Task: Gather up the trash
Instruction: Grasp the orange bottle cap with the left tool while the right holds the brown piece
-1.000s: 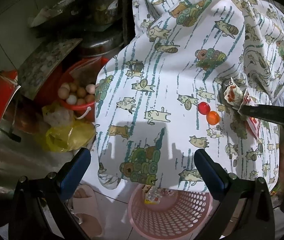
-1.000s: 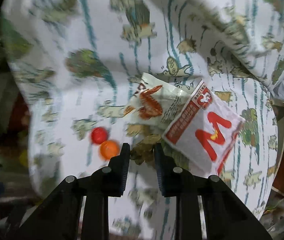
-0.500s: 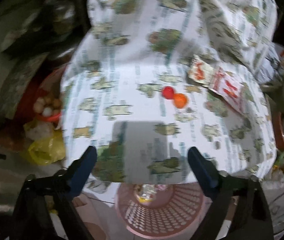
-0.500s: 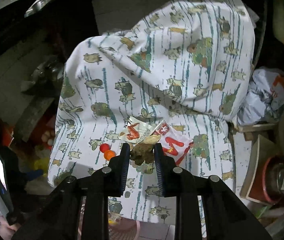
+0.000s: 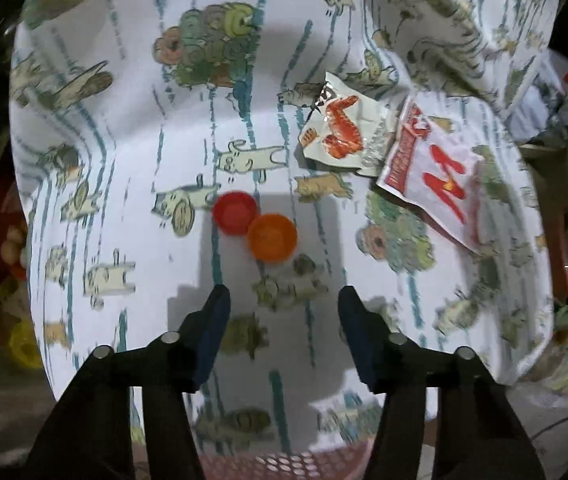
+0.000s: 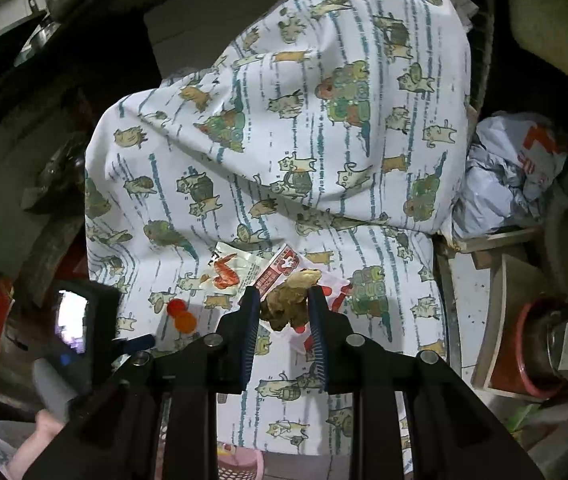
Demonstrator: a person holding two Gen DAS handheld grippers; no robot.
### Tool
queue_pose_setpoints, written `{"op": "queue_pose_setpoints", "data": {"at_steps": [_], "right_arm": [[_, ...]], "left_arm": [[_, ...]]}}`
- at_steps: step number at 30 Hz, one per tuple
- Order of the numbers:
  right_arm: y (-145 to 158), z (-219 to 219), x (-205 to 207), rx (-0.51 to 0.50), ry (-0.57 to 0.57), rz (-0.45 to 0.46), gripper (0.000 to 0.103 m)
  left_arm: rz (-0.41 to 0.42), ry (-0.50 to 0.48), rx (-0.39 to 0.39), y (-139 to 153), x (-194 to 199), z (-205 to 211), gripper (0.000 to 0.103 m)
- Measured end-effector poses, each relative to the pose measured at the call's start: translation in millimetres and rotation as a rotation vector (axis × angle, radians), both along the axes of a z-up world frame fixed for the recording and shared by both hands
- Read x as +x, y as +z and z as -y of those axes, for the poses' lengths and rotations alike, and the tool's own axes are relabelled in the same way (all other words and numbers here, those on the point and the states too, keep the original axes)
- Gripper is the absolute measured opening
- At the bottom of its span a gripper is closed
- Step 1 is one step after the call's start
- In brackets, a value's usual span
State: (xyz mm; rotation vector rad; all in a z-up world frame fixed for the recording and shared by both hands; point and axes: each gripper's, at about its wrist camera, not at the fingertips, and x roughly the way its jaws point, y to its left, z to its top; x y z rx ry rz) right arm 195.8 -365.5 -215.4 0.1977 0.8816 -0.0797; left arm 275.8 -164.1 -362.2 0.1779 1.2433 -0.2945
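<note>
With the right gripper (image 6: pixel 284 312) already clamped on a brown crumpled scrap (image 6: pixel 290 300), the left gripper (image 5: pixel 282 304), its empty jaws closing, should centre on the orange cap (image 5: pixel 272 237) at its twelve o'clock, touching the red cap (image 5: pixel 235 213), before pinching.

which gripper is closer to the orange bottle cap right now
Left. The left gripper hovers just short of the orange cap, jaws closing on nothing. The right gripper holds a brown scrap off to the side.
</note>
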Motion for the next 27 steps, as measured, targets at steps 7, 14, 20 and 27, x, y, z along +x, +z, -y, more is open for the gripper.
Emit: {"op": "queue_pose_setpoints", "data": {"at_steps": [7, 14, 20, 27], "right_arm": [[5, 14, 0, 0.048, -0.028, 0.013, 0.027], [4, 17, 0, 0.07, -0.034, 0.001, 0.027], [5, 18, 0, 0.083, -0.042, 0.008, 0.027], [4, 19, 0, 0.077, -0.048, 0.004, 0.027]], "left_arm": [[0.002, -0.034, 0.05, -13, 14, 20, 0.035], [0.003, -0.056, 0.087, -15, 25, 25, 0.0], [-0.054, -0.007, 0.041, -6, 34, 14, 0.074], [-0.141, 0.086, -0.113, -16, 62, -8, 0.061]]}}
